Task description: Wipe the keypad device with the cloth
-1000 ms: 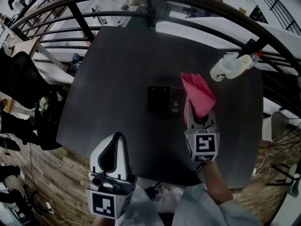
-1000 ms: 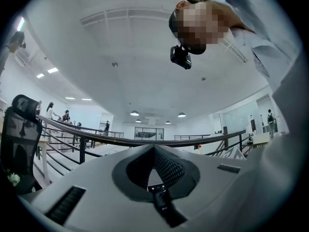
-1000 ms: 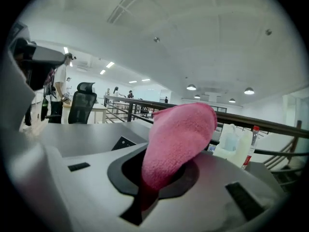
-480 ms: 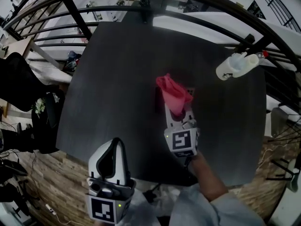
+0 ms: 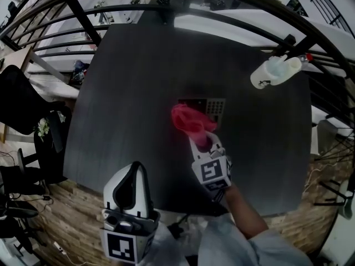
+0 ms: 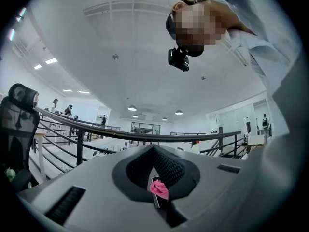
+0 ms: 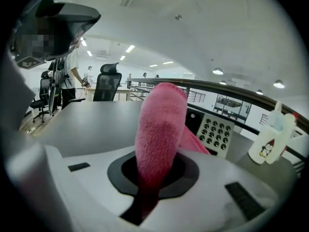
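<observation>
The keypad device (image 5: 213, 106) lies flat in the middle of the dark table (image 5: 122, 87); its grey button field (image 7: 217, 132) shows uncovered. A pink cloth (image 5: 188, 121) is bunched over the device's left, dark part. My right gripper (image 5: 201, 140) is shut on the cloth, which rises thick from between its jaws in the right gripper view and hides the fingertips. My left gripper (image 5: 137, 169) hovers over the table's near edge at the lower left, jaws together with nothing in them, well apart from the device.
A white spray bottle (image 5: 274, 72) with a cartoon label lies or leans at the table's far right. A curved black railing (image 5: 183, 7) bounds the far side. A black office chair (image 5: 22, 104) stands off the left edge; wood floor lies below.
My right gripper has dragged the cloth leftward across the device, from its right side over the buttons to its left part. The left gripper has stayed in place.
</observation>
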Available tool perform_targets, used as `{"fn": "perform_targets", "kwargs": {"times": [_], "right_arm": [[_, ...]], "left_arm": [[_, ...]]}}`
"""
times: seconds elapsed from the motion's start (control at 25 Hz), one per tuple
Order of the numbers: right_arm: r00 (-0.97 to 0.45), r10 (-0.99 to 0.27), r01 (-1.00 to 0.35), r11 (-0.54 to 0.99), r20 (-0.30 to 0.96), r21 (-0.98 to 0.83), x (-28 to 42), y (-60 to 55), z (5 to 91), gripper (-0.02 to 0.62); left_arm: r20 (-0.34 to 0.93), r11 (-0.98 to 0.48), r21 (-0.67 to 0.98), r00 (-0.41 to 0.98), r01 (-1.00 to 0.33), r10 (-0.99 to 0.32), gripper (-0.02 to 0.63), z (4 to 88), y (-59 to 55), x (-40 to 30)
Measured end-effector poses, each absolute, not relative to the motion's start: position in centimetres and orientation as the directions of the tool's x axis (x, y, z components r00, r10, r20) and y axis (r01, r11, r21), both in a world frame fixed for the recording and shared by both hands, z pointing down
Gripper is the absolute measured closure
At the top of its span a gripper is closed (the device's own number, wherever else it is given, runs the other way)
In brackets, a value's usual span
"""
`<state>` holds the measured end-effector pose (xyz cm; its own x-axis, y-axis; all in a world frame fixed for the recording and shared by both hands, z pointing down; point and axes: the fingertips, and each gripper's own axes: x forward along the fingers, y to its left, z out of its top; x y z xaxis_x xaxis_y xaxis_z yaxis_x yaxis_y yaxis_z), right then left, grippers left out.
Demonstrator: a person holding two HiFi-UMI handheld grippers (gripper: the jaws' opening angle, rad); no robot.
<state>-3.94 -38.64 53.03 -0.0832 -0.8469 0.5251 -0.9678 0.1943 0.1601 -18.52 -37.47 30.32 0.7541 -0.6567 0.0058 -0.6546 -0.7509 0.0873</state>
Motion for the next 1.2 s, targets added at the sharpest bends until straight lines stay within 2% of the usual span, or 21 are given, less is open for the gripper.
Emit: {"fn": "perform_targets", "kwargs": {"times": [0.48, 0.72, 1.0, 1.2], "right_arm": [[0.082, -0.824, -0.990, -0.004, 0.561, 0.138, 4.4, -33.4, 53.2, 0.566], [0.101, -0.870, -0.995, -0.077, 0.483, 0.069, 7.0, -32.4, 48.0, 0.566], [0.064, -0.937, -0.968, 0.025, 0.343, 0.249, 7.2, -36.8, 39.6, 0.566], [-0.025, -0.946, -0.895, 0.166, 0.324, 0.415, 4.0, -42.2, 38.3, 0.566]], "left_arm": [[-0.015, -0.771, 0.092, 0.773, -0.630, -0.634, 0.598, 29.8, -36.2, -17.2], [-0.036, -0.774, 0.091, 0.775, -0.626, -0.631, 0.598, 29.1, -35.7, -17.0], [-0.054, -0.765, 0.095, 0.764, -0.637, -0.643, 0.598, 28.5, -35.4, -17.5], [-0.063, -0.746, 0.095, 0.744, -0.659, -0.665, 0.598, 28.2, -35.4, -18.5]]}}
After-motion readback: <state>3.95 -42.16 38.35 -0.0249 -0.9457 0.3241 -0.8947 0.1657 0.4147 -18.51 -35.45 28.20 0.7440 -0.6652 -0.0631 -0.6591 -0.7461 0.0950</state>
